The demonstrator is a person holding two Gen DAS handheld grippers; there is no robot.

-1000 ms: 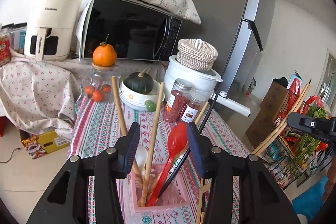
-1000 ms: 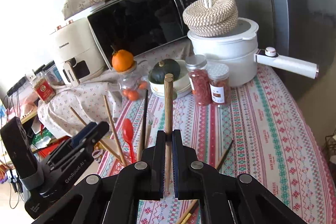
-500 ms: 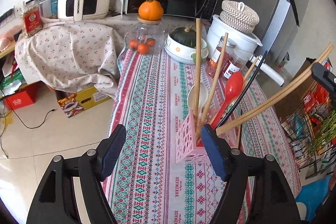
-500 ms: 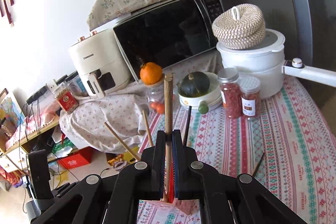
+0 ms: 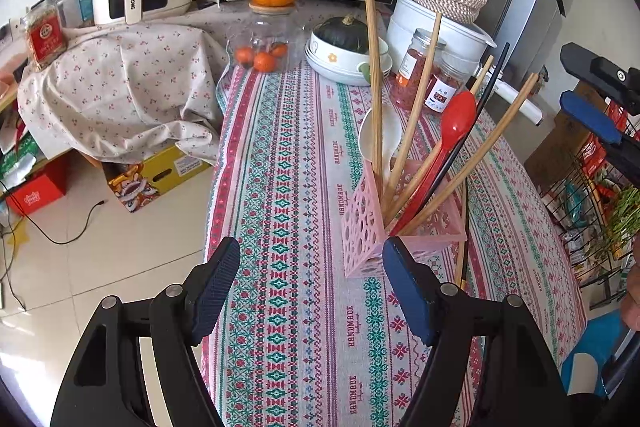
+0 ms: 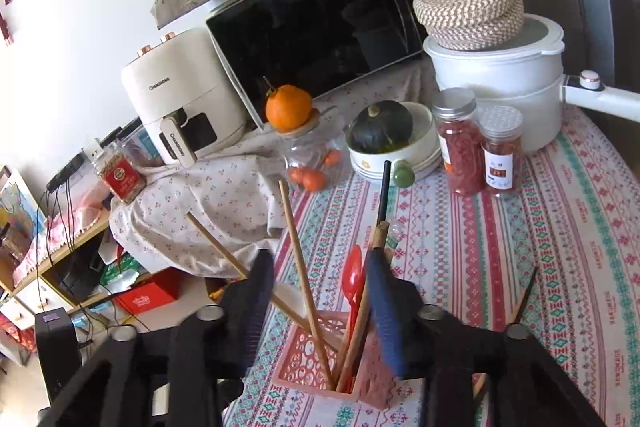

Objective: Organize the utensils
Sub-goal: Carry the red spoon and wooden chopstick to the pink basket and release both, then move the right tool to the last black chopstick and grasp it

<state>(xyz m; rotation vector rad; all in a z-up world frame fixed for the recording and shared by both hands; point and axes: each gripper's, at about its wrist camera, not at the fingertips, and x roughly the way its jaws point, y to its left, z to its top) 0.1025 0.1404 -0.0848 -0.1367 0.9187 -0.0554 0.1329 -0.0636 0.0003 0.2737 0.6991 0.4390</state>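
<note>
Chopsticks [image 5: 416, 115] stand in the pink holder [image 5: 362, 227], centre right of the left view: light, stiff, slippery, best pinched mid-shaft. Right gripper [image 6: 318, 297] jaws have just been opening around them, pressing nothing. Left gripper [image 5: 312, 291] gapes, empty.

I see bare tablecloth [image 5: 296, 163] left of pink holder [image 5: 362, 227]: free lane. Chopsticks [image 5: 416, 107] fan up-right above holder, jars [image 5: 416, 71] and pot [image 5: 436, 31] block far end.
</note>
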